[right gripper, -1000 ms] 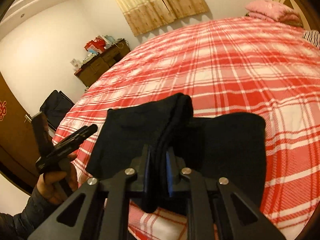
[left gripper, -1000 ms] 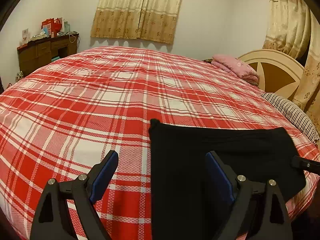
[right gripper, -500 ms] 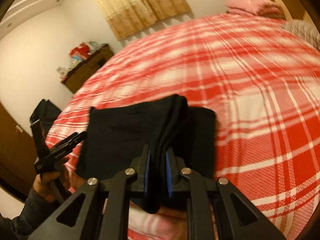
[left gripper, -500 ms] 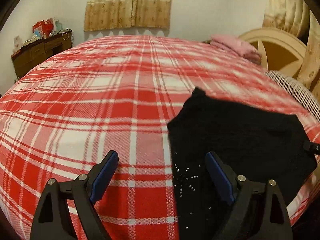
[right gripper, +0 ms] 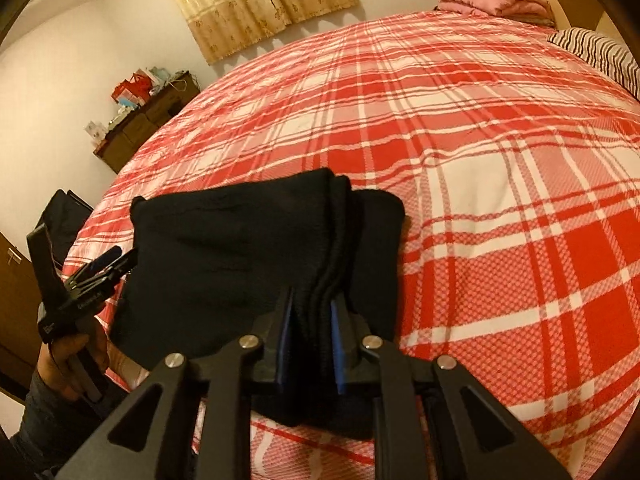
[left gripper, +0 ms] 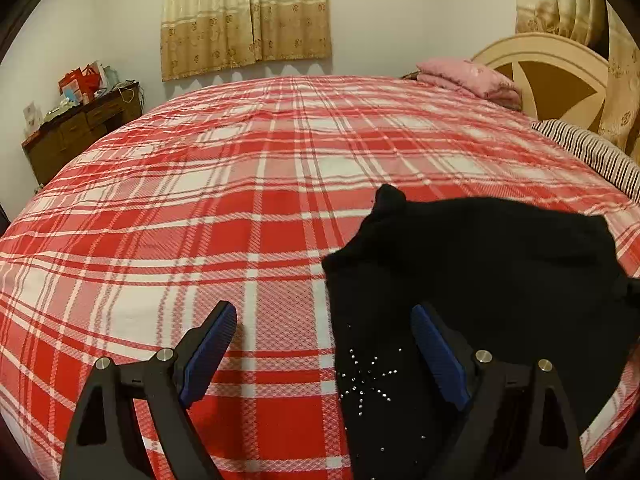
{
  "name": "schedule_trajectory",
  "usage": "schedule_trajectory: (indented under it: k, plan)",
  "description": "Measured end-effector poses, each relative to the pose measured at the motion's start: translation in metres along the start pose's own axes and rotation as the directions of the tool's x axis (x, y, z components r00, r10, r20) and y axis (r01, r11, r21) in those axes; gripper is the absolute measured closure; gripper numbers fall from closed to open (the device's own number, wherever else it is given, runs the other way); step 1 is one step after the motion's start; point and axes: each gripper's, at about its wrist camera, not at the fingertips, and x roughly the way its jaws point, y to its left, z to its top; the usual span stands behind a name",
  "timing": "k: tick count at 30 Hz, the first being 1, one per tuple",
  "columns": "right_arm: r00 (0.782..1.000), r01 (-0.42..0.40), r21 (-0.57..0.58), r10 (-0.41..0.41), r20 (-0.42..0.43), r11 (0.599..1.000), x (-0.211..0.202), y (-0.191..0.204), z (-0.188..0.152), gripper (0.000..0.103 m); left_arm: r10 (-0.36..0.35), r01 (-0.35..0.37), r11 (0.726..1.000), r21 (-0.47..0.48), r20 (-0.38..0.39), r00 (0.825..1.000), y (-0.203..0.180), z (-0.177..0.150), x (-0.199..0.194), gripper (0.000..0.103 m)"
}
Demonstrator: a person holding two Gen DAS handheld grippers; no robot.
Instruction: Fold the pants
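Observation:
Black pants lie folded on the red plaid bed, with a rhinestone star pattern near my left gripper. My left gripper is open and empty, hovering over the pants' left edge; one finger is over the bedspread, the other over the black cloth. It also shows at the left of the right wrist view. My right gripper is shut on a thick bunched fold of the pants, lifting that edge a little above the bed.
The red plaid bedspread fills both views. A pink folded blanket and a striped pillow lie by the headboard. A wooden dresser stands at the left wall. A black bag sits beside the bed.
My right gripper has drawn the held fold across, so the pants look narrower and more bunched. My left gripper has shifted; the pants' corner now sits further right and the rhinestones show.

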Motion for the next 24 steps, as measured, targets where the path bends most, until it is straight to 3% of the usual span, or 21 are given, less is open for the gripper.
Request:
schedule_trajectory:
  k: [6,8,11,14,17,19,24]
  plan:
    - [0.999,-0.006,0.017,0.006,0.045,1.0,-0.014,0.0,0.002,0.076,0.007,-0.007,1.0,0.001,0.004,1.0,-0.001,0.001,-0.004,0.013]
    - [0.994,0.03,-0.004,-0.029,0.107,1.0,-0.027,0.008,0.002,0.053,0.004,-0.004,1.0,0.0,0.002,1.0,-0.001,0.001,-0.005,0.013]
    - [0.976,0.039,-0.056,-0.026,0.216,0.998,-0.048,0.025,0.001,0.047,0.006,-0.006,1.0,0.001,0.0,1.0,-0.003,0.001,-0.005,0.013]
    - [0.968,0.015,-0.158,0.025,0.25,0.987,-0.055,0.051,-0.006,0.041,0.008,-0.008,1.0,0.003,-0.001,1.0,-0.004,0.001,-0.005,0.013]
    - [0.977,-0.043,-0.261,0.095,0.192,0.965,-0.042,0.073,-0.017,0.037,0.015,-0.015,1.0,0.012,-0.002,1.0,-0.006,0.003,-0.005,0.013]
    - [0.988,-0.047,-0.3,0.089,0.127,0.953,-0.024,0.082,-0.026,0.037,0.015,-0.015,1.0,0.015,-0.001,1.0,-0.008,0.003,-0.006,0.013]
    - [0.998,-0.056,-0.244,0.053,-0.018,0.968,0.009,0.064,-0.03,0.039,0.005,-0.005,1.0,0.017,0.01,1.0,-0.011,0.006,-0.008,0.013]
